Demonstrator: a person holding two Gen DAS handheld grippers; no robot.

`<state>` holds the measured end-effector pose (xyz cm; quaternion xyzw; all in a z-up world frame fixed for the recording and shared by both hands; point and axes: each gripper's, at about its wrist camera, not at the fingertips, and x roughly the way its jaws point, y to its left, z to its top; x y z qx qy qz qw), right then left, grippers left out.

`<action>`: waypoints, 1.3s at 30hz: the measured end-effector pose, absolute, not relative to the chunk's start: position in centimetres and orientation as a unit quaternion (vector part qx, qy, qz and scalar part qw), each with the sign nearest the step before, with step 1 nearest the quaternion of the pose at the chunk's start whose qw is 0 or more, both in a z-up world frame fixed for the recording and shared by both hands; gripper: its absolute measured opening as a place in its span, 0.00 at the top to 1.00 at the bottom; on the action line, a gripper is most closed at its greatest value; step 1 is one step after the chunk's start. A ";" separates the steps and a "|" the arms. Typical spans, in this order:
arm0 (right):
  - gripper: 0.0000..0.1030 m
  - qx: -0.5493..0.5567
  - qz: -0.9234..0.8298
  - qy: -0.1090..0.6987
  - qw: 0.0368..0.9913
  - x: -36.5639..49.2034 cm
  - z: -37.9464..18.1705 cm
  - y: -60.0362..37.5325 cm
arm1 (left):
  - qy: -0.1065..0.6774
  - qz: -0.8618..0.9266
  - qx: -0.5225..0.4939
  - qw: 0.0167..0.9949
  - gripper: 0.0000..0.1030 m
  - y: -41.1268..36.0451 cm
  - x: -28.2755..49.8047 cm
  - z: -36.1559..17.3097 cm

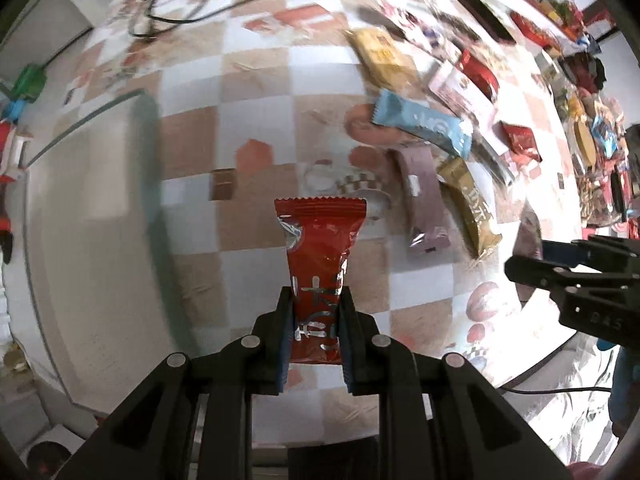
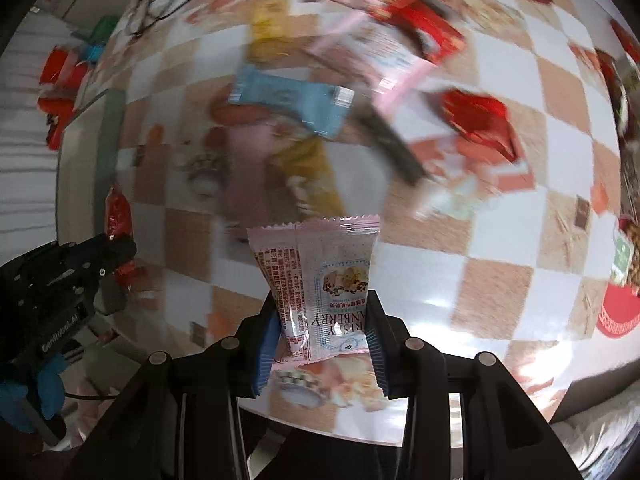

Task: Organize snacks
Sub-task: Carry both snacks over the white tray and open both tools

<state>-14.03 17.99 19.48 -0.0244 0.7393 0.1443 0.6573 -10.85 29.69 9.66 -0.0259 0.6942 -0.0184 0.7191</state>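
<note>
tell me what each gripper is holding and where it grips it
The left gripper pinches a red snack packet by its lower end. The right gripper pinches a pink snack packet across its lower half.

Both wrist cameras look steeply down on the checkered tabletop (image 1: 256, 80), sharing the blue snack bar (image 1: 420, 122) (image 2: 288, 98) at its middle.

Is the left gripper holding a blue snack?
No, the left gripper is shut on a red packet; the blue bar lies on the table.
</note>
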 end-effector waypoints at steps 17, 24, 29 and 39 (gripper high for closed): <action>0.59 -0.117 0.294 0.713 0.626 -15.1 20.9 36.7 | 0.673 0.130 -0.103 0.721 0.79 44.3 -16.3 10.8; 0.59 -0.138 0.330 0.711 0.606 -16.3 19.7 43.2 | 0.680 0.159 -0.119 0.706 0.79 48.2 -18.3 9.1; 0.59 -0.150 0.335 0.718 0.592 -16.6 17.7 46.2 | 0.686 0.168 -0.129 0.695 0.79 49.5 -19.1 7.8; 0.59 -0.161 0.324 0.733 0.576 -17.0 15.6 47.2 | 0.696 0.164 -0.120 0.688 0.76 50.1 -19.3 6.2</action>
